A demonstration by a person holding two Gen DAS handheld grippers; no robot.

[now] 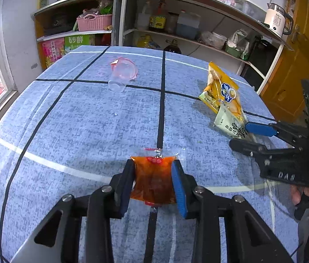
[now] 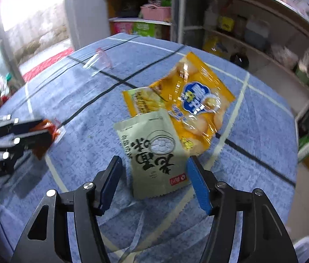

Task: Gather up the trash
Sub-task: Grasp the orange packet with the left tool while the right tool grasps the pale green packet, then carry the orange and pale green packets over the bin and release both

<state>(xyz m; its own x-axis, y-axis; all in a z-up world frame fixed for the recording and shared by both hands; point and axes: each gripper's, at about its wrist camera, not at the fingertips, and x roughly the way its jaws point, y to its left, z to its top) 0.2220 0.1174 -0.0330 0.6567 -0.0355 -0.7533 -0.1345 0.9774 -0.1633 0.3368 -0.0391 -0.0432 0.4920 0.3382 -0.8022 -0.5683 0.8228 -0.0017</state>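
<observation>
blue pads of the left tongs [image 1: 153,180] sit closed against both sides of an orange sauce packet [image 1: 153,178], which is pinched upright just above the blue cloth table [image 1: 66,120]. right tongs [image 2: 152,183] are spread wide with nothing gripped, their fingers straddling the near end of a pale green wrapper [image 2: 154,153] that lies flat, its far edge overlapping a yellow snack bag [image 2: 194,105]. to do this pickup well, it looks best to lower until both pads meet the wrapper's edges, then close slowly so the thin film buckles upward rather than sliding. the wrapper is flat, creased and printed in black; a clear plastic cup [image 1: 121,74] lies tipped over, well apart.
</observation>
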